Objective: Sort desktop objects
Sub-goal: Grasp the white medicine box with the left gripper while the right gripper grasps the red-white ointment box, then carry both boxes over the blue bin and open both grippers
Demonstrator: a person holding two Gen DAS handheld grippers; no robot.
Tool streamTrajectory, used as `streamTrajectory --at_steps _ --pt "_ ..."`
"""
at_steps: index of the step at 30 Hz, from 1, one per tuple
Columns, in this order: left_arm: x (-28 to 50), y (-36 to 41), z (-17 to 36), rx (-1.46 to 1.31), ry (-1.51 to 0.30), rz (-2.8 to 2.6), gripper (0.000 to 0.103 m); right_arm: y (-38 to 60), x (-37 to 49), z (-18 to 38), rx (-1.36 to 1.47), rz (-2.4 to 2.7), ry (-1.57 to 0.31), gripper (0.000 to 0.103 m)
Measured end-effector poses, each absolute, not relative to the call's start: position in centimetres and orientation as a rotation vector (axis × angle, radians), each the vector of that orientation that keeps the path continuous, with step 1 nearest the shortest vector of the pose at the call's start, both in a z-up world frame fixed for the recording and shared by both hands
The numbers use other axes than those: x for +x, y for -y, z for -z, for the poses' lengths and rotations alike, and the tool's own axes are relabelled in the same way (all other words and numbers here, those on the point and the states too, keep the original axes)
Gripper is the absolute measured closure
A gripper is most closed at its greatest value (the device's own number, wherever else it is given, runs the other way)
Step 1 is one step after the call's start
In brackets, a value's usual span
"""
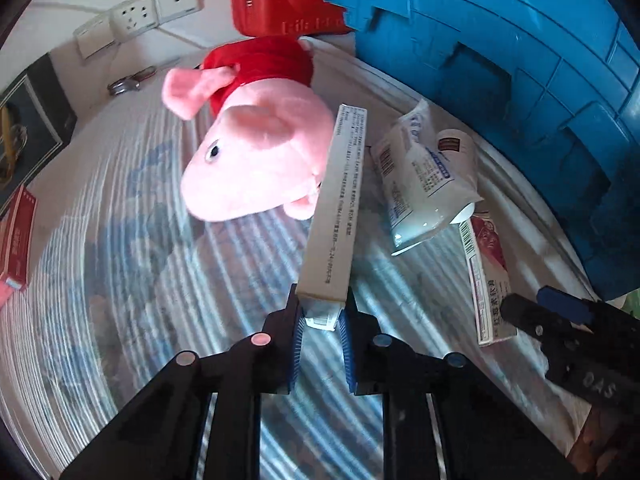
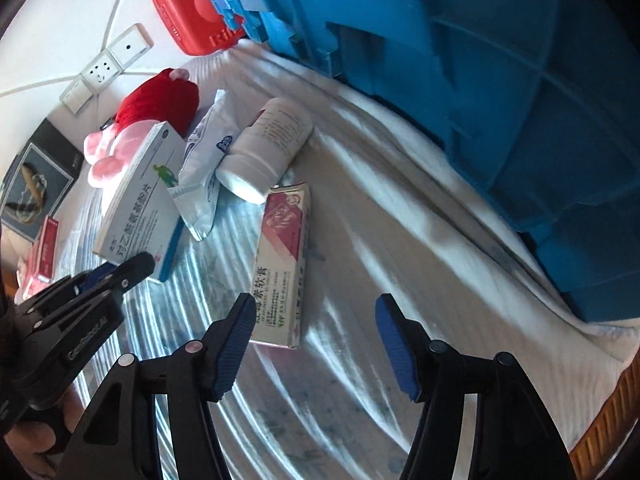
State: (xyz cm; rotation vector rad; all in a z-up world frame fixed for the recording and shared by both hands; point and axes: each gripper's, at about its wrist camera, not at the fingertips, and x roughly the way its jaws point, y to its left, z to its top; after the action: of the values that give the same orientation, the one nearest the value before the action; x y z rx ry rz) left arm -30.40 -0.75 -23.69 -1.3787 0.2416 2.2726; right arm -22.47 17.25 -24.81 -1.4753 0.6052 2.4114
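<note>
My left gripper (image 1: 322,312) is shut on the near end of a long white medicine box (image 1: 334,204), which tilts up off the striped cloth. The right wrist view shows the same box (image 2: 138,200) with blue print, and the left gripper (image 2: 136,266) clamped on its near corner. My right gripper (image 2: 314,306) stands open just above the cloth. A red-and-white ointment box (image 2: 282,256) lies flat with its near end beside the left finger (image 2: 234,340); the other pad is well clear of it. That ointment box (image 1: 486,280) also shows in the left wrist view.
A pink plush pig (image 1: 256,160) in a red dress lies behind the held box. A white bottle (image 2: 266,148) and a white pouch (image 2: 204,168) lie together. A blue crate (image 2: 500,100) walls the right side, a red case (image 2: 188,12) stands behind, and red boxes (image 2: 44,248) lie at the left.
</note>
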Motion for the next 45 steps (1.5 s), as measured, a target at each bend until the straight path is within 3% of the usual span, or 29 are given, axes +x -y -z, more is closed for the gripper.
streamTrajectory --at_steps 6,7,8,10,18,32,45 --pt "-27.4 6.9 23.6 -1.459 -0.177 -2.325 0.086 -16.4 -25.0 26.2 -1.544 -2.422 -0.532 0.042" --pt "-27.0 7.9 23.7 -1.474 -0.166 -2.338 0.086 -16.3 -25.2 26.3 -1.545 -2.422 -0.504 0.047" --pt "-26.8 8.7 23.8 -1.487 -0.153 -2.347 0.086 -16.1 -25.3 26.3 -1.542 -2.431 -0.459 0.062" --pt "-26.4 10.1 23.8 -1.496 -0.130 -2.376 0.086 -15.9 -25.5 26.2 -1.551 -2.434 -0.400 0.072" --pt "-24.5 12.3 20.8 -1.426 -0.052 -2.524 0.087 -15.7 -23.5 23.6 -1.525 -2.508 -0.386 0.074" --pt "-18.2 14.9 13.3 -1.179 0.028 -2.717 0.087 -11.4 -19.1 14.2 -1.329 -2.813 -0.242 0.074" --pt "-13.9 9.5 3.5 -0.788 -0.015 -2.841 0.087 -12.6 -14.0 4.3 -1.037 -3.038 -0.187 0.074"
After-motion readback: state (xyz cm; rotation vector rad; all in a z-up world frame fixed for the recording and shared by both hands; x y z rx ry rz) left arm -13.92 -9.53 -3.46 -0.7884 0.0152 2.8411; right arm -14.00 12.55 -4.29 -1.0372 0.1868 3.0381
